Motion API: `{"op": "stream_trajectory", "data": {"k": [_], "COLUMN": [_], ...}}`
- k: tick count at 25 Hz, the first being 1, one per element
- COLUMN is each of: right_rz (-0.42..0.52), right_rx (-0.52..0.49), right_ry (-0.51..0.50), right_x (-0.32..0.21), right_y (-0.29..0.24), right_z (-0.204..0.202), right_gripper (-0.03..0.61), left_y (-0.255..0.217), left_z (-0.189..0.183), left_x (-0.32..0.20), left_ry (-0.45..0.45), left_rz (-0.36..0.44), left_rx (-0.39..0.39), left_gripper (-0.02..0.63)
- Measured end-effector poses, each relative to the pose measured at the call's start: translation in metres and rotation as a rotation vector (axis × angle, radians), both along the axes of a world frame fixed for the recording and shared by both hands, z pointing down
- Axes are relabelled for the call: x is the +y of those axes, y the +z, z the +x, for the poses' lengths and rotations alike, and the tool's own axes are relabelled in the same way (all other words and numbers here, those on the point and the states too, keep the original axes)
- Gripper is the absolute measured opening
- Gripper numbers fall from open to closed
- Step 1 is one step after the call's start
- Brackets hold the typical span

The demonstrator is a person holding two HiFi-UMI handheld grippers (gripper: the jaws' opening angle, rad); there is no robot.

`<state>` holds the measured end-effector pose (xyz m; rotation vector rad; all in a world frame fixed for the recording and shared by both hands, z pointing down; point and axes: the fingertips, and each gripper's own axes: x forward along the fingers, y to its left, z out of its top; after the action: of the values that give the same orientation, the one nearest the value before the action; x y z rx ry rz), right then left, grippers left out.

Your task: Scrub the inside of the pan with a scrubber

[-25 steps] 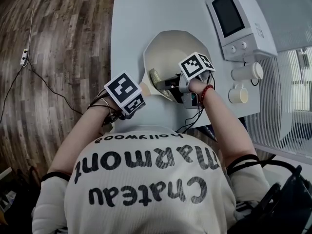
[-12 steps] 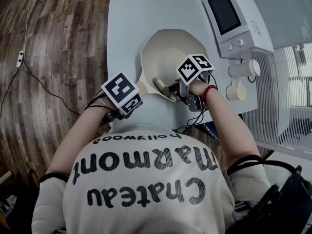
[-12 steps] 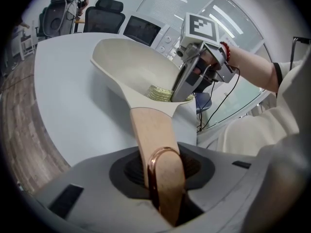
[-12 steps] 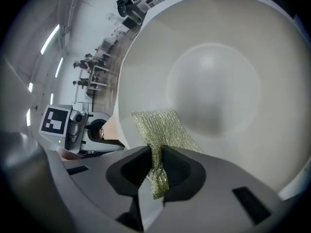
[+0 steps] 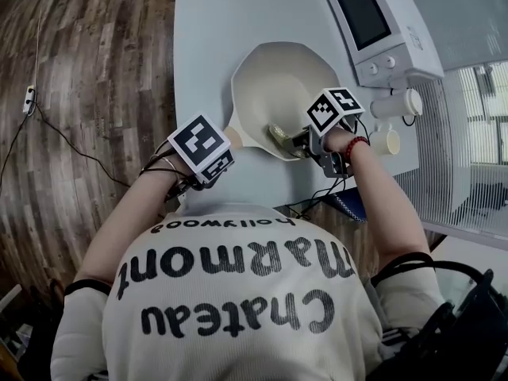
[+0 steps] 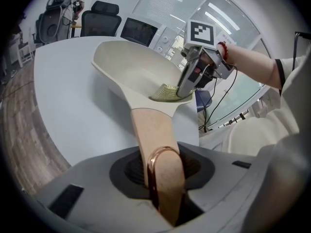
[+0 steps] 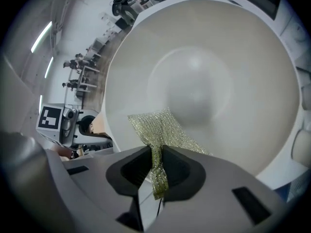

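The left gripper [image 6: 165, 186] is clamped on the wooden handle [image 6: 150, 130] of the pan [image 6: 129, 64]. Both jaws press the sides of the handle's end, where a copper-coloured hanging ring [image 6: 163, 154] sits between them. The handle runs from the bottom centre of the left gripper view up to the pan bowl.

The right gripper [image 7: 156, 166] has its jaws pressed together on a fold of the green-gold mesh scrubber [image 7: 158, 127]. The free part of the scrubber lies spread flat against the pan's inner wall, just inside the near rim and below the centre of the bowl in the right gripper view.

In the head view, the cream pan [image 5: 278, 82] rests on the pale table [image 5: 210, 30] at upper centre. The left gripper [image 5: 224, 149] is at its lower left and the right gripper [image 5: 305, 143] at its lower right, with the scrubber [image 5: 279, 136] at the bowl's lower edge. A white microwave oven [image 5: 373, 22] and two mugs [image 5: 397, 103] stand at the upper right.
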<state>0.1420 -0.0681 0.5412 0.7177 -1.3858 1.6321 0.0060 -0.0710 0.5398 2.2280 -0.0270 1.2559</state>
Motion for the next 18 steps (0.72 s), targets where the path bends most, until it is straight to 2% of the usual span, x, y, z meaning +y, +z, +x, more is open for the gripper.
{"op": "stream_trajectory", "data": {"k": [3,5,12,18], "right_rz": [0.028,0.047,0.117,0.209], "right_rx": [0.077,0.155,0.396,0.659], "right_ry": [0.015,-0.017,-0.196,-0.395], "right_x": [0.004,0.005,0.002,-0.002], "right_y": [0.001,0.002,0.008,0.007], "right_z": [0.014,0.031,0.078,0.11], "right_gripper": [0.066,0.066,0.066,0.066], "left_y": [-0.001,-0.001,-0.003,-0.002], "left_z": [-0.006,-0.003,0.005,0.003], "left_x": [0.002,0.001,-0.004,0.0], "left_ry": [0.017,0.029,0.063,0.093], "left_rz": [0.016,0.017,0.026,0.048], "left_rx": [0.009,0.008,-0.008,-0.014], "left_gripper": [0.118,0.118,0.124,0.132]}}
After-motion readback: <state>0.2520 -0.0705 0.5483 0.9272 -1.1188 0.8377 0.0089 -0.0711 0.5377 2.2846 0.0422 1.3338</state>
